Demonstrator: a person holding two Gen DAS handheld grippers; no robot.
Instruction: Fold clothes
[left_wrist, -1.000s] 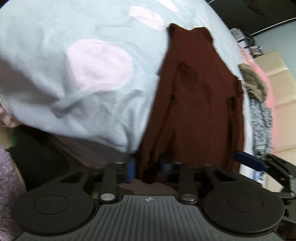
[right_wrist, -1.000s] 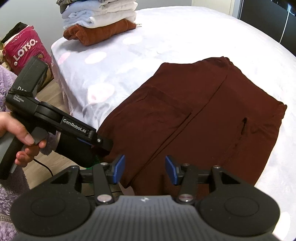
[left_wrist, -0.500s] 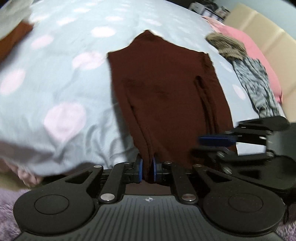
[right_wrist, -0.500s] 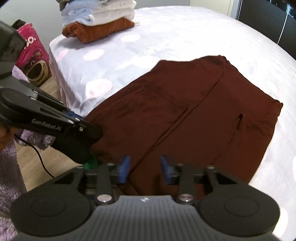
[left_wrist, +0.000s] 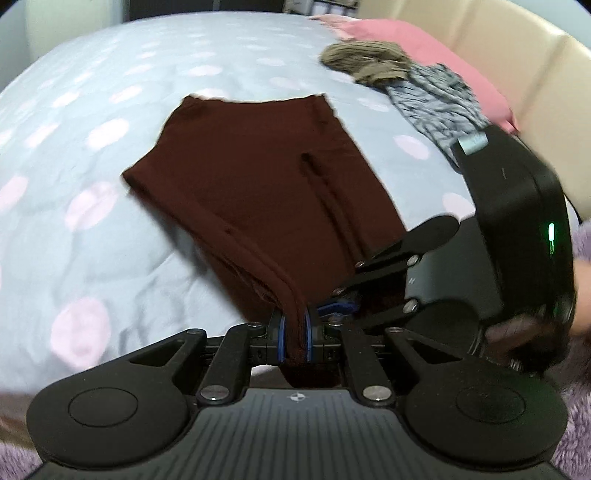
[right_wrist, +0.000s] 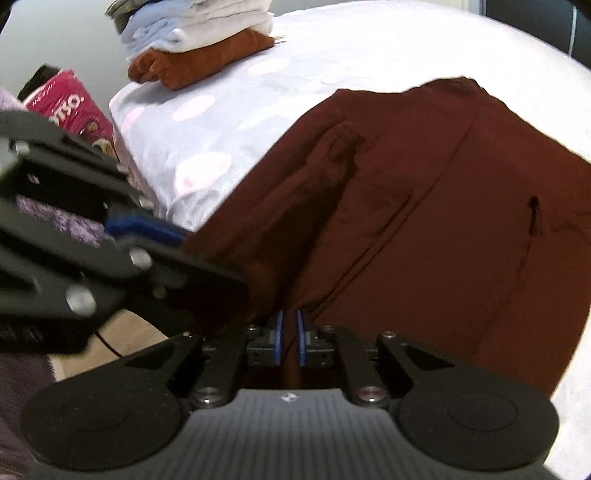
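A dark maroon garment lies spread on the pale blue, pink-dotted bedsheet, its near edge lifted off the bed. My left gripper is shut on a bunched fold of that edge. The right gripper sits just to its right, at the same edge. In the right wrist view the garment fills the middle. My right gripper is closing its jaws, with maroon fabric pinched between the blue pads. The left gripper shows blurred, close on the left.
A stack of folded clothes rests at the bed's far corner, with a pink bag on the floor beside it. An olive garment and a grey patterned one lie unfolded by a pink pillow and a beige headboard.
My left gripper rolled and rose, lifting the garment's edge. The right gripper's jaws came together on the fabric next to it.
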